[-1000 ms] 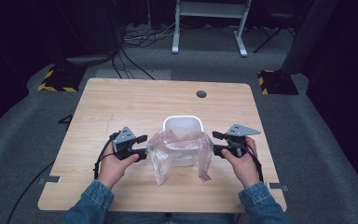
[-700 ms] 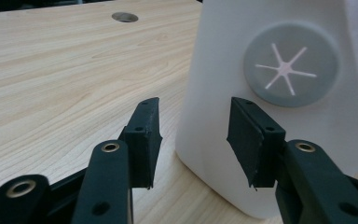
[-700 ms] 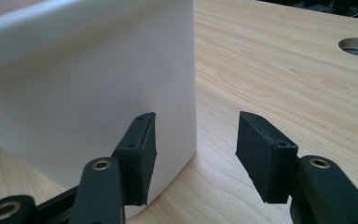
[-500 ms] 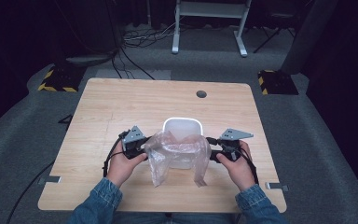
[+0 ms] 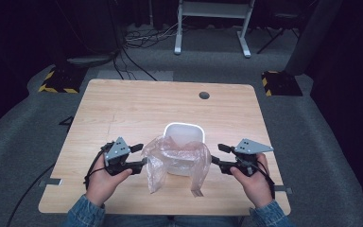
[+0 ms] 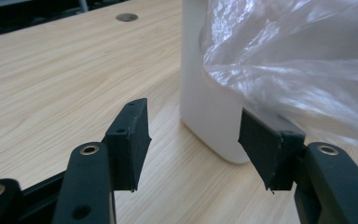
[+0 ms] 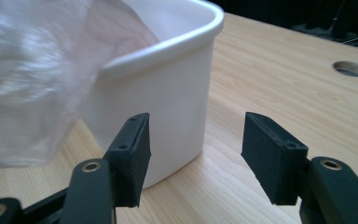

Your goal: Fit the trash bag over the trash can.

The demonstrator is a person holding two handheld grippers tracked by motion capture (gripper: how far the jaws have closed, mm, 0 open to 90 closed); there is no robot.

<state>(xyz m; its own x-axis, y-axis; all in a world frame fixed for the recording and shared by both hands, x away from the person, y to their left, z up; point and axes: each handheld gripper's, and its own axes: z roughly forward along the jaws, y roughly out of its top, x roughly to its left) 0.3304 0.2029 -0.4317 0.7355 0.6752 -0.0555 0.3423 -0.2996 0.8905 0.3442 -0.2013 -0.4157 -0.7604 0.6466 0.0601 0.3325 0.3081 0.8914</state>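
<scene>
A white plastic bin point(image 5: 184, 130) stands on the wooden table point(image 5: 123, 109), with a clear plastic bag point(image 5: 175, 163) draped loosely over its near part. My left gripper point(image 5: 142, 154) sits just left of the bag. Its jaws have just been opening and hold nothing. In the left gripper view the left gripper point(image 6: 193, 140) faces the bin's corner point(image 6: 205, 107), and the bag point(image 6: 298, 51) hangs above its right jaw. My right gripper point(image 5: 217, 154) is just right of the bag, jaws also just opened and empty. The right gripper point(image 7: 196, 140) faces the bin's wall point(image 7: 168, 102).
A round cable hole point(image 5: 204, 95) lies in the table's far part. Beyond the table, on the grey floor, are cables point(image 5: 132, 42), a white stand's legs point(image 5: 212, 28) and two yellow-and-black striped blocks point(image 5: 56, 80).
Both grippers have drawn outward from the bag's sides, where they stood half a second ago. Their jaws stand wider. The bag has slackened over the bin.
</scene>
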